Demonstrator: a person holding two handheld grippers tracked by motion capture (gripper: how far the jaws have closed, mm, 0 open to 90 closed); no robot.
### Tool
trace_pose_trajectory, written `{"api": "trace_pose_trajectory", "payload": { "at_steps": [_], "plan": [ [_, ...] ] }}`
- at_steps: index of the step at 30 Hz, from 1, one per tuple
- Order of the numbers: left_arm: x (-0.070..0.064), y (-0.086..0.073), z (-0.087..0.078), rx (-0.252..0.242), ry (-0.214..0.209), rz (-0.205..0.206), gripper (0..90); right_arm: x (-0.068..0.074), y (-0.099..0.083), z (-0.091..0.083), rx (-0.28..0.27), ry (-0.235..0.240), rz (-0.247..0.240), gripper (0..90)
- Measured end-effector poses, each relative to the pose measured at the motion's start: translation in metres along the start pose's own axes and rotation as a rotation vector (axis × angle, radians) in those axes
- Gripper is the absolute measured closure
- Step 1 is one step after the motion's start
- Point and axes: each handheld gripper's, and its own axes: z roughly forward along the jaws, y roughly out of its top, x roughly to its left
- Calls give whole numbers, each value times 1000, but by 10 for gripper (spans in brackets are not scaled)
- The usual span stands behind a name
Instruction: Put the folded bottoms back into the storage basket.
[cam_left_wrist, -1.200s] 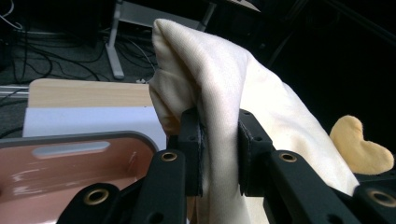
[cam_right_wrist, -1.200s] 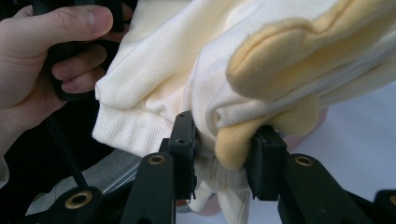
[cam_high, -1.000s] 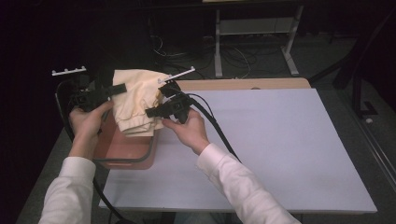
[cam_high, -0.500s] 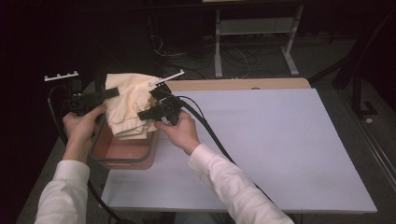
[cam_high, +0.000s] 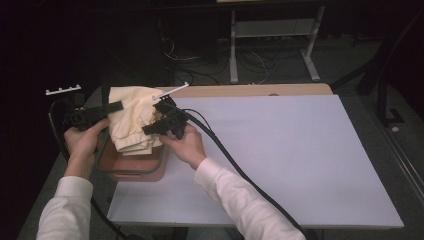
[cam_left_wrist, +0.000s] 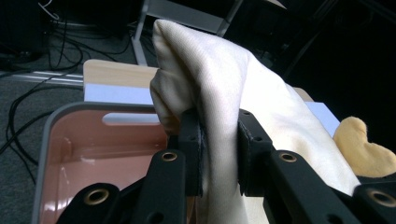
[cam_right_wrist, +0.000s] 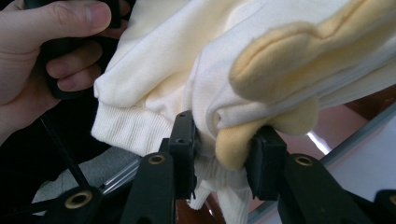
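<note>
Two grippers clamp one cream garment (cam_high: 131, 116) over the pink bin (cam_high: 131, 169) at the table's (cam_high: 280, 150) left edge. Left gripper (cam_high: 116, 106), left of the bin: jaws pinched on a fold of the fabric; the left gripper view shows cloth squeezed between both pads. Garment bunched, hanging partly into the bin. Right gripper (cam_high: 148, 129), at the bin's right rim: jaws shut on a thick wad of fabric with yellow fleece lining (cam_right_wrist: 275, 60) and ribbed cuff (cam_right_wrist: 126, 128).

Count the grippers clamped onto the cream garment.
2. The left gripper pinches the cream garment at its left edge, over the pink bin. The right gripper is shut on the folded layers at its right side.
</note>
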Motion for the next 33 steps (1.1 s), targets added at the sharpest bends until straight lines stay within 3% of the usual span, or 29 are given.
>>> {"api": "trace_pose_trajectory", "payload": {
  "at_steps": [14,33],
  "plan": [
    [23,-18,5,29,33,-24,744,-1,-12,30,33,13,20,662],
    [49,-42,20,66,37,-64,744,-11,-28,55,72,8,49,662]
  ]
}}
